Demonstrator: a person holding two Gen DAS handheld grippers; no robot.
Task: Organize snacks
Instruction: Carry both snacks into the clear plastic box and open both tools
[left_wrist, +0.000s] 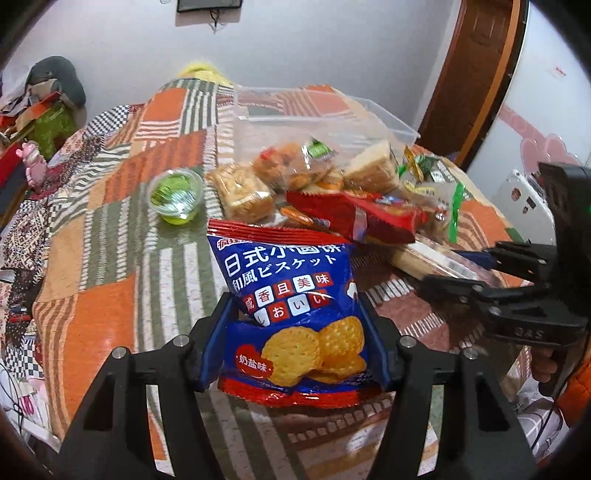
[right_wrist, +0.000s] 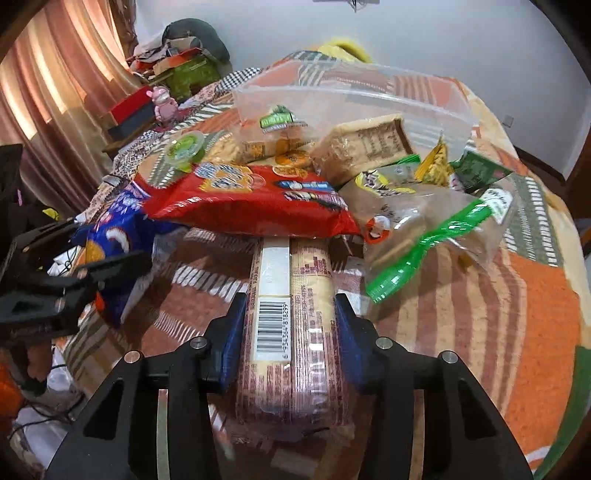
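Observation:
My left gripper (left_wrist: 295, 317) is shut on a blue biscuit bag (left_wrist: 291, 295) with round crackers printed on it, held just above the table. My right gripper (right_wrist: 291, 332) is shut on a long cracker sleeve (right_wrist: 291, 332) with a barcode label; its far end lies under a red snack bag (right_wrist: 251, 203). The right gripper also shows in the left wrist view (left_wrist: 472, 273), and the left gripper in the right wrist view (right_wrist: 103, 266) with the blue bag (right_wrist: 118, 236). A clear plastic bin (left_wrist: 314, 107) stands behind the snack pile.
A patchwork cloth (left_wrist: 110, 258) covers the round table. A green jelly cup (left_wrist: 176, 195) sits left of the pile. Wrapped cakes (left_wrist: 243, 195), a green-sealed clear bag (right_wrist: 424, 236) and small packets lie in the pile. Clutter and a pink toy (left_wrist: 33, 162) sit at far left.

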